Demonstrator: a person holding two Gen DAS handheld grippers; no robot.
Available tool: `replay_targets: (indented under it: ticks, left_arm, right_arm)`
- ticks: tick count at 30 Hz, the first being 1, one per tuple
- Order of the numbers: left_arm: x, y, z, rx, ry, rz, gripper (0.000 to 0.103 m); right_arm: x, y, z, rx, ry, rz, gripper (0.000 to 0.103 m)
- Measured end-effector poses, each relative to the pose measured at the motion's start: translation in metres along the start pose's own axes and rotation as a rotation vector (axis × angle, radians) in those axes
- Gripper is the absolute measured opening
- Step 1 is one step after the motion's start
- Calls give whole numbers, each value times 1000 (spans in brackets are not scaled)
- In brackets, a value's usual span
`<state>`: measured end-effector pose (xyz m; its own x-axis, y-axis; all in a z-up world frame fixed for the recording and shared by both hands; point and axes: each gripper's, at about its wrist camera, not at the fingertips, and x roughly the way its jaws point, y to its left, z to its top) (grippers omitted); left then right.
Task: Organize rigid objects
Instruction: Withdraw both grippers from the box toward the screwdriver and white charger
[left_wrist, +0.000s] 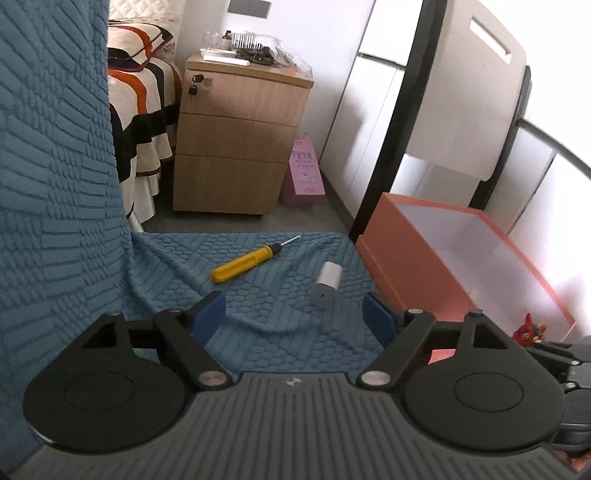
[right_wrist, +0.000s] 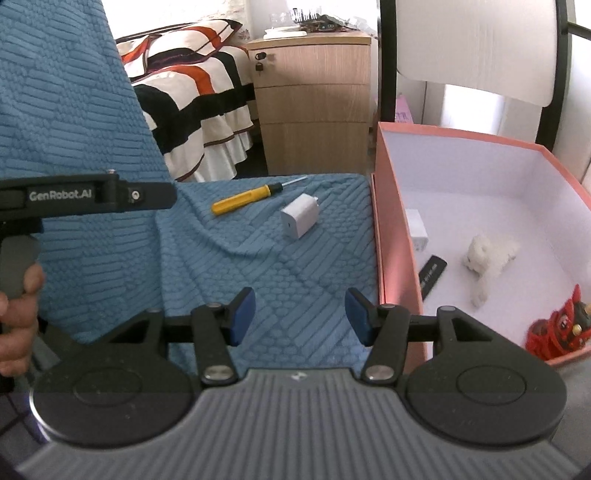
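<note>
A yellow screwdriver (left_wrist: 243, 265) and a white charger block (left_wrist: 326, 283) lie on the blue textured cover (left_wrist: 258, 295). My left gripper (left_wrist: 295, 317) is open and empty, just short of the charger. In the right wrist view the screwdriver (right_wrist: 246, 200) and charger (right_wrist: 300, 217) lie ahead of my right gripper (right_wrist: 300, 316), which is open and empty. The pink box (right_wrist: 391, 236) stands to the right; it holds a white plush toy (right_wrist: 489, 258), a black flat item (right_wrist: 432, 273), a white block (right_wrist: 416, 229) and a red toy (right_wrist: 561, 328).
The pink box (left_wrist: 406, 258) sits right of the cover in the left wrist view. A wooden drawer cabinet (left_wrist: 236, 144) and a striped bed (left_wrist: 144, 110) stand behind. A black-framed chair (right_wrist: 476, 51) is behind the box. The left gripper's handle (right_wrist: 85, 195) crosses the left side.
</note>
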<state>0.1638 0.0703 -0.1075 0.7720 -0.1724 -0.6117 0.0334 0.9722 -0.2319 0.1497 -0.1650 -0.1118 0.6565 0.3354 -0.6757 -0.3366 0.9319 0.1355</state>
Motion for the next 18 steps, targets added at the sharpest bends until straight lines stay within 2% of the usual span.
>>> replay_targets:
  ticks: [4,8,12,14,15,16,18]
  left_arm:
    - [24,5,10,57,27,37,85]
    - [42,16,18,54,34,49,85]
    - [59,26,26,64,33,93,86]
    - [69,31,29,59,33,128,86]
    - [73,35,30,39,38,131,87]
    - [78,38,31,15,47,126,88]
    - [91,46,32,-29,79,116,89]
  right_arm:
    - [15,6,3,28,-7,17,56]
    - [29,17,5,-4,4,36,56]
    - [42,23,13,-28,0,29,56]
    - [49,23,18,-31,-12,20,65]
    - [53,22,20,-29,-23,11,74]
    - [56,22,21,-26,-36,1,78]
    - [61,22,22,-19,-37,-6,81]
